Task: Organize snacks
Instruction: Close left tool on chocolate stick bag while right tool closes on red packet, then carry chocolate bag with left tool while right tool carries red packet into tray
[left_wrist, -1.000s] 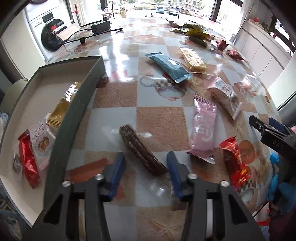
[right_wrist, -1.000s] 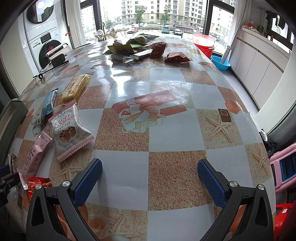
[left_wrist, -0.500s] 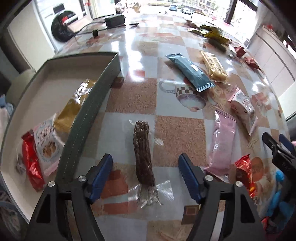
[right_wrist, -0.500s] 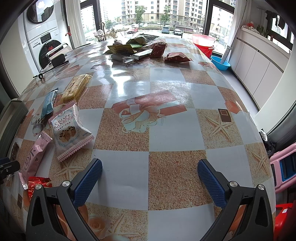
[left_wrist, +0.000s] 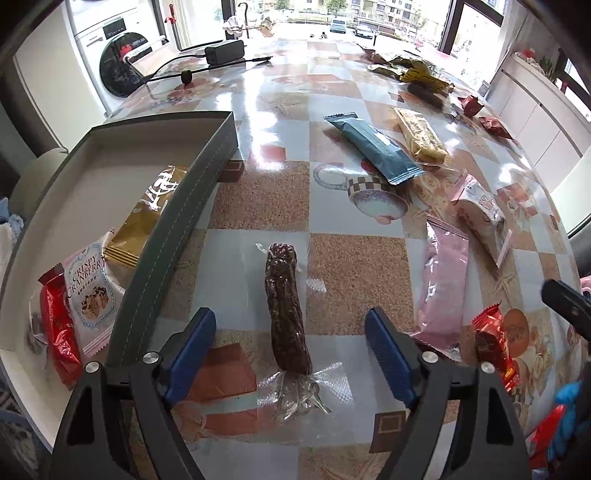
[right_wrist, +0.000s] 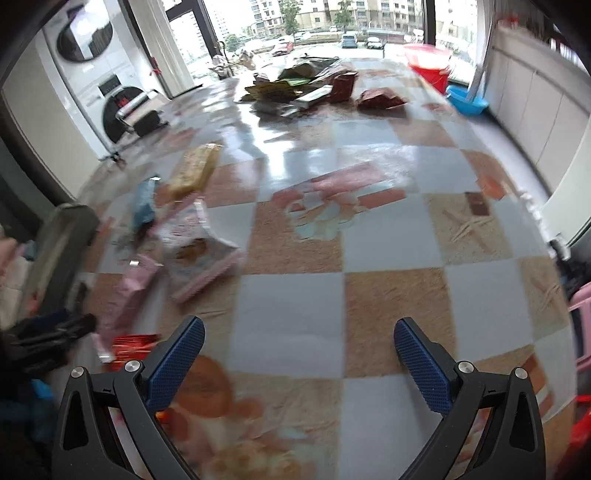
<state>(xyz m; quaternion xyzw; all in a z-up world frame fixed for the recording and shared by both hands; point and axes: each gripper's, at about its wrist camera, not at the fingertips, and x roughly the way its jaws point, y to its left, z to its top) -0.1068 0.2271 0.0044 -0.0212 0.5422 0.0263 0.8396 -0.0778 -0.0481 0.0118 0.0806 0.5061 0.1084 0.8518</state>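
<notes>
Change since a second ago: the left claw (left_wrist: 290, 350) has spread wide; before, its blue pads sat close on either side of the dark chocolate-brown bar in clear crinkly wrap (left_wrist: 285, 306), and the bar lay slanted. Now it lies nearly straight along the claw's line.
Right view change: the right wrist picture was sharp half a second ago and is smeared now, so that camera is on the move.
Left claw: jaws wide apart, holding nothing.
Bar vs claw: it lies flat on the checked glossy worktop (left_wrist: 354, 266), between the two pads but touching neither. Its twisted clear tail is the near end, its other end points away.
Right claw: the right claw (right_wrist: 299, 354) is also gaping, nothing in it, only bare worktop between the pads.
Left of the bar: a shallow grey tray with a white floor (left_wrist: 173, 229) holds a shiny red packet (left_wrist: 59, 332), a white "Crispy Cranberry" pouch (left_wrist: 88, 288) and a gold wrapper (left_wrist: 147, 218).
Right of the bar: a long pale pink sachet (left_wrist: 443, 284), with a small red foil snack (left_wrist: 493, 343) just beside it at the edge.
Further out: a teal flat pack (left_wrist: 373, 147) and a yellow biscuit sleeve (left_wrist: 419, 134) side by side, plus a second white-and-pink pouch (left_wrist: 478, 210) nearer the right edge.
Far end: a loose heap of mixed wrappers (left_wrist: 413, 72), too small to sort out.
</notes>
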